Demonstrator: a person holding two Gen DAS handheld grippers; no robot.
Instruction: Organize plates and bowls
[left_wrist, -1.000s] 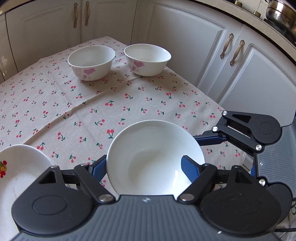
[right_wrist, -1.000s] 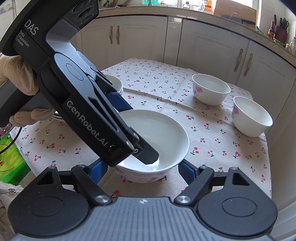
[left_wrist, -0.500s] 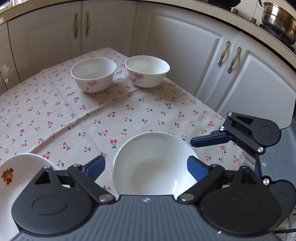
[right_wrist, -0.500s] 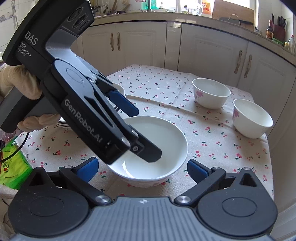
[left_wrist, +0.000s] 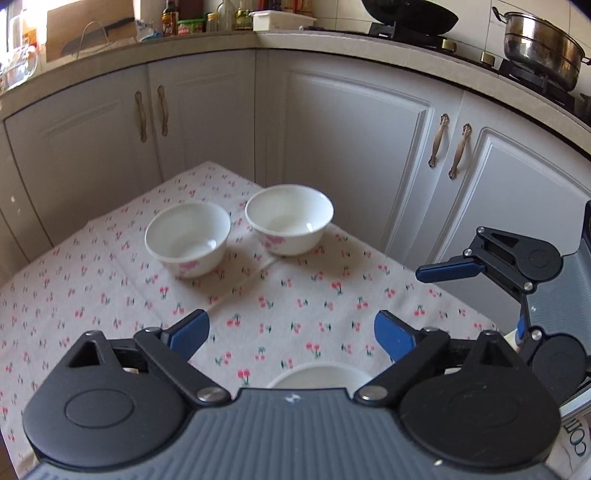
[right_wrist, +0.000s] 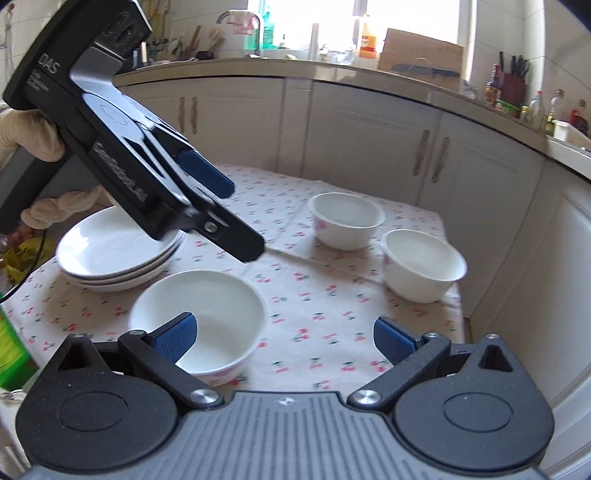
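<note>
A wide white bowl (right_wrist: 201, 317) stands on the cherry-print tablecloth (right_wrist: 306, 295) near the front edge; only its far rim (left_wrist: 319, 374) shows in the left wrist view. Two small white bowls with pink flowers (left_wrist: 188, 243) (left_wrist: 290, 219) stand side by side at the far end, also seen in the right wrist view (right_wrist: 347, 219) (right_wrist: 423, 264). A stack of white plates (right_wrist: 114, 251) sits at the left. My left gripper (left_wrist: 291, 330) is open and empty, raised above the wide bowl. My right gripper (right_wrist: 282, 334) is open and empty, just right of that bowl.
White kitchen cabinets (left_wrist: 351, 147) close in the table's far and right sides. A steel pot (left_wrist: 539, 44) and bottles stand on the counter. A green package (right_wrist: 11, 347) lies off the table's left edge.
My left gripper has let go of the wide bowl, lifted and drawn back, so the bowl has slid almost out of its view. My right gripper has pulled back and up.
</note>
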